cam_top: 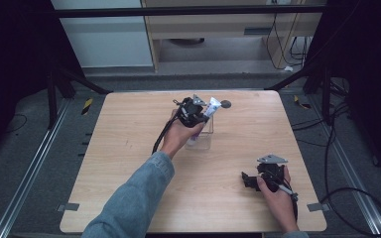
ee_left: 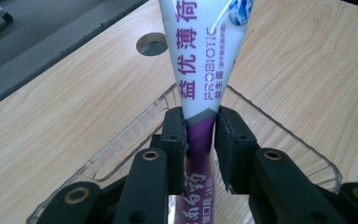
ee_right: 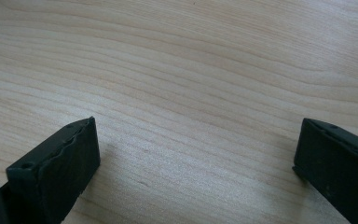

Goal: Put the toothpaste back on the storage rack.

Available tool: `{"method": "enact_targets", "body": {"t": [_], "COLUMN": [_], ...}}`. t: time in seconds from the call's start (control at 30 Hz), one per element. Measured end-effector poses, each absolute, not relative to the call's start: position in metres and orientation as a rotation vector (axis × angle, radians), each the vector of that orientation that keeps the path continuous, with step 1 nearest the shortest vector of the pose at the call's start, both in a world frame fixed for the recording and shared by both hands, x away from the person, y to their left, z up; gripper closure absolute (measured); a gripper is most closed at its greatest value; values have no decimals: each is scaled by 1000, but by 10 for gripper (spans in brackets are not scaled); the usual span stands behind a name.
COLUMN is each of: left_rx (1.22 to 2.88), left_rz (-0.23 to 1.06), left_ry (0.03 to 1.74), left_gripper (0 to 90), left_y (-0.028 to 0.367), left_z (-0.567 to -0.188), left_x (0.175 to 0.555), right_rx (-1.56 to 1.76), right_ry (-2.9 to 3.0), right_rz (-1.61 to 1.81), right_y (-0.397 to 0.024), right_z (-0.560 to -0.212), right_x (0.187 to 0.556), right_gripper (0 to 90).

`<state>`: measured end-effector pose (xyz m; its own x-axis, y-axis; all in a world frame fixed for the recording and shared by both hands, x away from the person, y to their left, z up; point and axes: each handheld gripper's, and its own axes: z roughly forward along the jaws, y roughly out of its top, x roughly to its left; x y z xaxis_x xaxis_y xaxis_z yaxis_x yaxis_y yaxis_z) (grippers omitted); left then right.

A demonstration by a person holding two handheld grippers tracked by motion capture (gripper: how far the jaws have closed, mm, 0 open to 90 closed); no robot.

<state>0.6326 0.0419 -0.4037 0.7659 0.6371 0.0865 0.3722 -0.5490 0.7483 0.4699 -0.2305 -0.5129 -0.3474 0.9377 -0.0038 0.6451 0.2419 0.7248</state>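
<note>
My left tongs (ee_left: 200, 135) are clamped on a white-and-purple plastic toothpaste tube (ee_left: 205, 56), the two black jaws pinching it just where the white print gives way to the purple band. In the left gripper view the tube rises up the middle of the frame, its broad crimped end passing out at the top, while its purple lower part runs down between my jaws into a clear plastic rectangular bin (ee_left: 135, 133) whose rim spreads out to either side. In the high view the tube (cam_top: 211, 107) leans up and to the right above the bin (cam_top: 204, 139), just above the centre of the picture, with a round grey hole in the light wooden tabletop (cam_top: 129, 163) close behind it.

I judge the work to be mid-way: the grasp is secure and the tube stands partly within the bin, but I cannot tell from these pictures whether it is going in or coming out. Either way, the tube has yet to be let go somewhere.

My right tongs (cam_top: 250, 181) rest on the table at the lower right of the high view, well apart from the bin. Their jaws stand wide apart, with bare wood grain between them and nothing held.
</note>
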Motion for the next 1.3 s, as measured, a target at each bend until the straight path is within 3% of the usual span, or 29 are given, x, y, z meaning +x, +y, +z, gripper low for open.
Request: {"method": "enact_targets", "body": {"t": [1.3], "left_rx": [2188], "left_rz": [530], "left_ry": [687], "left_gripper": [648], "left_y": [54], "left_z": [-377], "left_x": [614], "right_rx": [1446], "right_ry": [2080], "right_rz": [890], "right_y": [-230], "right_z": [-513], "right_x": [470], "right_gripper": [3]}}
